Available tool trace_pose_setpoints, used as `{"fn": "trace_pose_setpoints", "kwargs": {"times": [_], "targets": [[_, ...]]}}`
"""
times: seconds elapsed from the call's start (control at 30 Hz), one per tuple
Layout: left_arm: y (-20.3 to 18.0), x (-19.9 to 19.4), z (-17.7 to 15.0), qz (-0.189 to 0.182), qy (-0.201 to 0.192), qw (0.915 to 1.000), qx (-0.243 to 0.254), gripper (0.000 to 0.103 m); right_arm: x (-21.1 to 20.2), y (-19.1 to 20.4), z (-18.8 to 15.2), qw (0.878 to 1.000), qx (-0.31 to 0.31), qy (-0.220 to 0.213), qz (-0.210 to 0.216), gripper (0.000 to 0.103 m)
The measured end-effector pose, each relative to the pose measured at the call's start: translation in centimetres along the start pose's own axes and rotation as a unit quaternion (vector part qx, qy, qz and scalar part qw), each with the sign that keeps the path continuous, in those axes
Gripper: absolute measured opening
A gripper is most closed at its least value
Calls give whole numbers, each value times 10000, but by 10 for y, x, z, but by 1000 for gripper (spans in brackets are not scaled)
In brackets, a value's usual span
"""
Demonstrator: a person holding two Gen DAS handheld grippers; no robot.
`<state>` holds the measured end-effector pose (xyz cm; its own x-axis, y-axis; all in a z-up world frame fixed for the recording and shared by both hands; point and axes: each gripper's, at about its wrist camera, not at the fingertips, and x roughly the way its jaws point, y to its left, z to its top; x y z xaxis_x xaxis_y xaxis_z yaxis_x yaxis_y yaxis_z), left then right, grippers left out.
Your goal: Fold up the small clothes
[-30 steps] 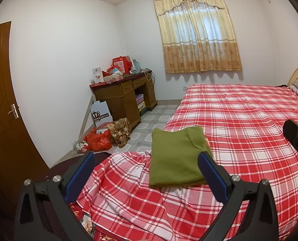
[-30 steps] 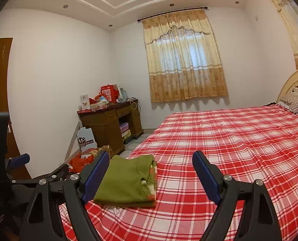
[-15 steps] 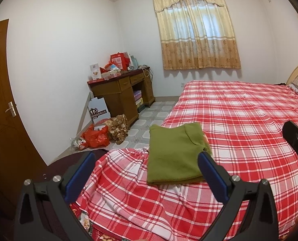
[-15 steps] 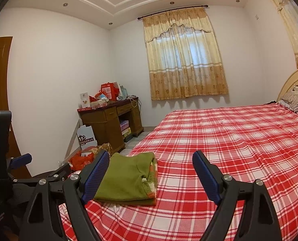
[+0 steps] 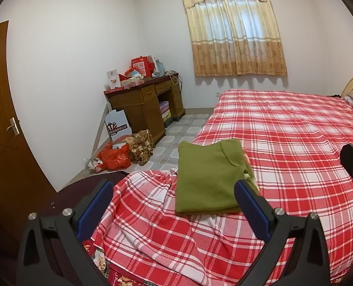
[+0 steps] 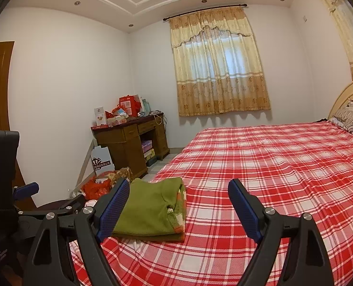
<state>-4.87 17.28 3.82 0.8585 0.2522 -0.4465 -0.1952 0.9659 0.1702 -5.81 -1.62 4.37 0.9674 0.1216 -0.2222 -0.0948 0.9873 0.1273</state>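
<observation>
Neatly folded, green garment near bed's foot corner, at 12 o'clock of left gripper; at 10 o'clock of right gripper. Both jaws spread wide, holding nothing. Broad bare plaid toward 2 o'clock.

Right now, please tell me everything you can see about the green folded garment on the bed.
The olive-green, soft, fleece-like folded garment lies flat as a neat rectangle near the corner of the red-and-white checked bedsheet. A curved seam or neckline shows near its right edge, where patterned fabric peeks from between the layers. Neither the left gripper nor the right gripper touches it; both are open and empty.
</observation>
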Motion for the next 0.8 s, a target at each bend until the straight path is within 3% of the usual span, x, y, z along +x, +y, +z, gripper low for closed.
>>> {"fn": "trace_pose_setpoints", "kwargs": {"times": [0.33, 0.53, 0.8], "targets": [[3, 9, -1, -63, 184, 9997, -117, 103, 2, -3, -2, 10000, 18, 35, -6, 85], [5, 13, -5, -383, 260, 9987, -215, 103, 5, -3, -4, 10000, 54, 71, -6, 85], [4, 16, -5, -144, 226, 9995, -149, 103, 7, -6, -5, 9999, 81, 100, -3, 86]]}}
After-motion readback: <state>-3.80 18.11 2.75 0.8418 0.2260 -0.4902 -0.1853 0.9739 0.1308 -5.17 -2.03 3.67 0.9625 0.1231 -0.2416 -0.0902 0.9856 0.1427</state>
